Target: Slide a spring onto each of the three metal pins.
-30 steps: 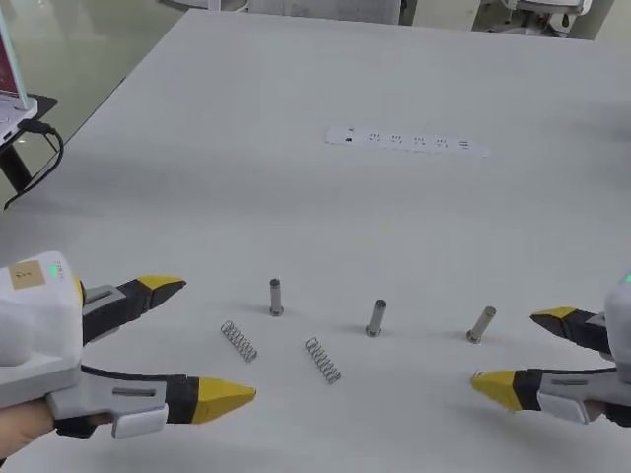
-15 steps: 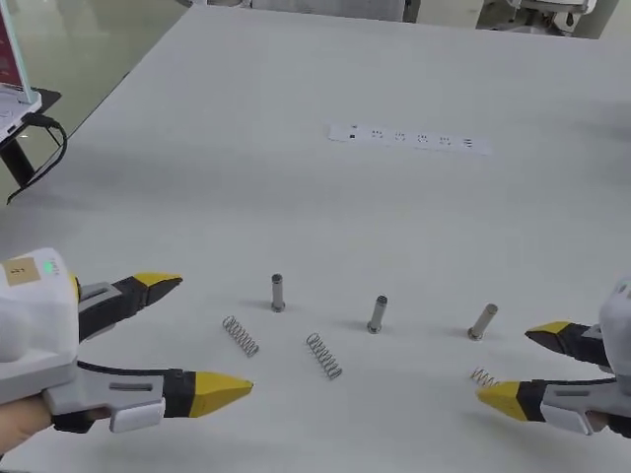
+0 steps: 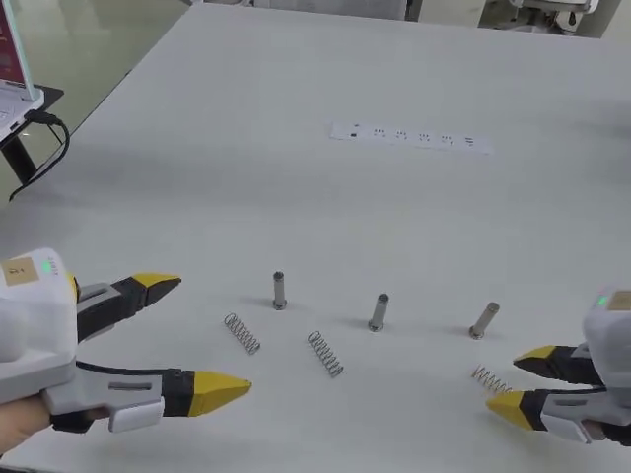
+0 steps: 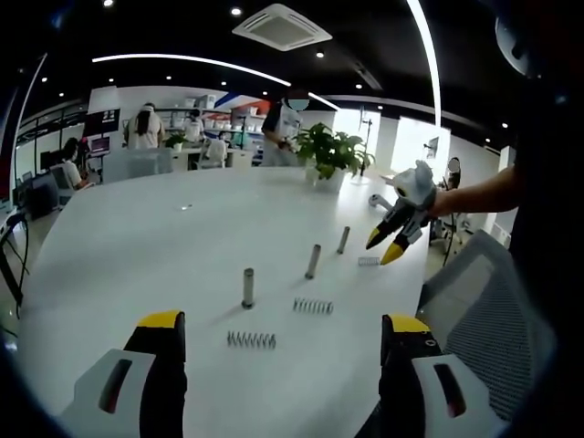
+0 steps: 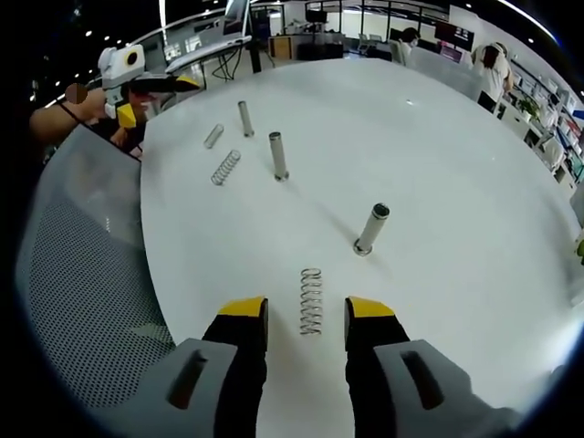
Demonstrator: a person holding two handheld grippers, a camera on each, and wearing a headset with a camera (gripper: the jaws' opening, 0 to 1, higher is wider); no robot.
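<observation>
One thin coiled wire spring (image 5: 311, 300), flat on the white table (image 5: 474, 182), low centre of the right gripper view. Points its long axis straight ahead along the right gripper (image 5: 306, 310), near end in the mouth of parted, empty jaws. Just beyond, upper right: nearest short metal pin (image 5: 370, 228). Left gripper (image 3: 215, 333), head view lower left: jaws spread wide, far off.

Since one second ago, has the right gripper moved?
Yes. The right gripper drew back toward the person, away from the rightmost pin, leaving a spring ahead of its jaws.
</observation>
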